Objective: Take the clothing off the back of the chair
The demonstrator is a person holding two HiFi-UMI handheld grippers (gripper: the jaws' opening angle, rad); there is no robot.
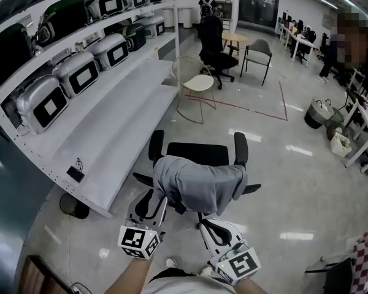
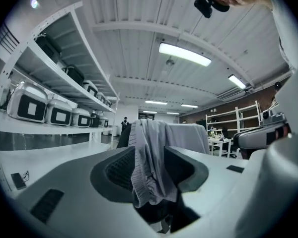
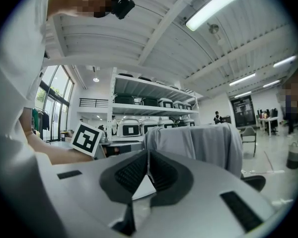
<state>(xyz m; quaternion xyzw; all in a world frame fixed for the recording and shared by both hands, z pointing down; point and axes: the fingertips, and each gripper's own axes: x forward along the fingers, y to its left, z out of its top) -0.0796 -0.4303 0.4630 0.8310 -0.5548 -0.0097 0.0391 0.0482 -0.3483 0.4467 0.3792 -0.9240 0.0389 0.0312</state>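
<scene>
Clothing [image 1: 199, 185], a grey top, drapes over the chair [image 1: 199, 154] back. L gripper [image 1: 154, 204]: jaws apart, cloth edge hanging between them, not pinched. R gripper [image 1: 207, 226]: clenched on nothing, near the cloth. Best to push L in for a thick fold, clamp firmly, then lift up & back so it clears the chair top.

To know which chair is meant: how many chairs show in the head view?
4: the near chair bearing the gray clothing, a pale wire chair behind it, a black office chair farther back, a gray chair by the round table. Others may hide among the far desks.
</scene>
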